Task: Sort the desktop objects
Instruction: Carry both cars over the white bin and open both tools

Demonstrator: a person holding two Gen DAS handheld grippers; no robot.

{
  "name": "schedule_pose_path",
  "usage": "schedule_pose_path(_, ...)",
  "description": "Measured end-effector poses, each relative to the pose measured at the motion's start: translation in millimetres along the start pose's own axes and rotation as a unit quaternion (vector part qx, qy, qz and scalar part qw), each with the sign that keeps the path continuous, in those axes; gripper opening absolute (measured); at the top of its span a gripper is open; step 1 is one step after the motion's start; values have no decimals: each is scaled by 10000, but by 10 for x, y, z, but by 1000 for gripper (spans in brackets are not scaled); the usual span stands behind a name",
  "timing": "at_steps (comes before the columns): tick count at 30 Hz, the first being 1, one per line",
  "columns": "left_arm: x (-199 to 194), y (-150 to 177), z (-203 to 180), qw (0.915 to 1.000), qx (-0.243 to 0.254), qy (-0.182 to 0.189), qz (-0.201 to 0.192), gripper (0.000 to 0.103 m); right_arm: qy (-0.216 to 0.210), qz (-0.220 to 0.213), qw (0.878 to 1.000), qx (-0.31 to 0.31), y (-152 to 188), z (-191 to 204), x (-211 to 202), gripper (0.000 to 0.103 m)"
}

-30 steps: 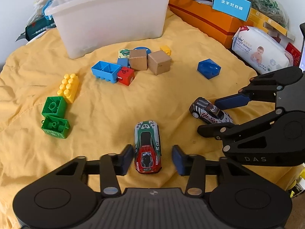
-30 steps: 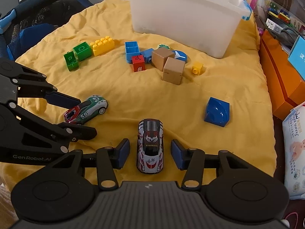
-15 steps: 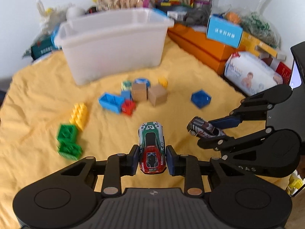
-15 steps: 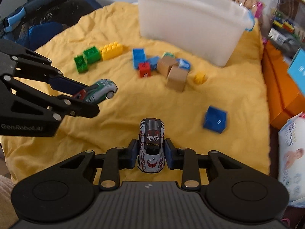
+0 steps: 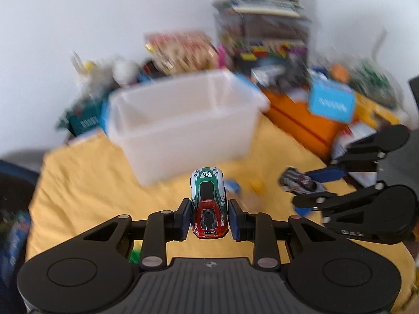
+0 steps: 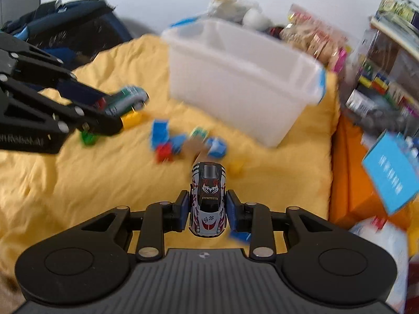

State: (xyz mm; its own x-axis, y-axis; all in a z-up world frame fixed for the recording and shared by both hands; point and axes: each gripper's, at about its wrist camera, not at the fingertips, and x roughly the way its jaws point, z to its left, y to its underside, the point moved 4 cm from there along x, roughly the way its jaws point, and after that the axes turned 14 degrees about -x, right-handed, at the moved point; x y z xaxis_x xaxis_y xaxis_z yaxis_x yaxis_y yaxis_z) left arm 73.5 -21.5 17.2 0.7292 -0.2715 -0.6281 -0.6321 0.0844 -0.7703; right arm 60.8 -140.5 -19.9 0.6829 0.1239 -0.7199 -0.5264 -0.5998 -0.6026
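My left gripper [image 5: 208, 216] is shut on a green and red toy car [image 5: 208, 201] numbered 59, held off the yellow cloth [image 5: 91, 188]. In the right wrist view the same car [image 6: 125, 100] shows at the left between those jaws. My right gripper [image 6: 208, 210] is shut on a white and black toy car [image 6: 208, 198], also lifted; from the left wrist it appears at the right [image 5: 301, 183]. A clear plastic bin [image 5: 183, 125] stands ahead of both, open-topped [image 6: 243, 78]. Loose building blocks [image 6: 167, 141] and a yellow brick [image 6: 131, 120] lie blurred on the cloth.
An orange box [image 5: 301, 120] and a blue card [image 5: 331, 104] sit right of the bin. Shelves of packets and toys [image 5: 262, 39] crowd the back. A dark bag [image 6: 73, 31] lies at the cloth's far left edge. A wipes pack [image 6: 379, 238] rests at the right.
Both grippers closed on their cars, which lay on the cloth a second ago, and lifted them. The views tilted up, so the bin now sits nearer the middle and the wall shows.
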Motion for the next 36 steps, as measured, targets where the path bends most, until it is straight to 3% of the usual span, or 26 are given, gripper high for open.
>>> schedule_pose_path(7, 212, -748, 194, 9981, 66, -173, -588, 33, 440, -681, 9965, 189, -573, -596, 8, 33)
schedule_pose_path(11, 497, -1063, 230, 9971, 188, -278, -685, 33, 573, -928, 9932, 406, -890, -921, 109, 33)
schedule_pose_path(16, 832, -1310, 278, 9971, -361, -126, -663, 33, 528, -955, 9901, 881, -1076, -1168, 406, 33)
schedule_pose_path(21, 1156, -1309, 268, 9971, -243, -437, -565, 33, 475, -922, 9844, 1424, -1068, -1208, 647, 33)
schedule_pose_path(25, 1408, -1252, 339, 9979, -442, -461, -112, 37, 695, -774, 9867, 1253, -1105, -1180, 770, 35)
schedule_pose_path(27, 1329, -1226, 359, 9979, -525, -349, -145, 39, 717, -721, 9869, 1251, -1076, -1174, 809, 37)
schedule_pose_path(32, 785, -1121, 400, 9947, -527, -408, -786, 66, 714, -905, 9850, 1287, -941, -1148, 538, 37)
schedule_pose_path(34, 573, -960, 387, 9932, -597, -327, -941, 67, 482, -975, 9839, 1416, -818, -1100, 389, 40)
schedule_pose_path(36, 455, -759, 352, 9946, -535, -269, -842, 67, 364, -913, 9844, 1460, -660, -999, 283, 40)
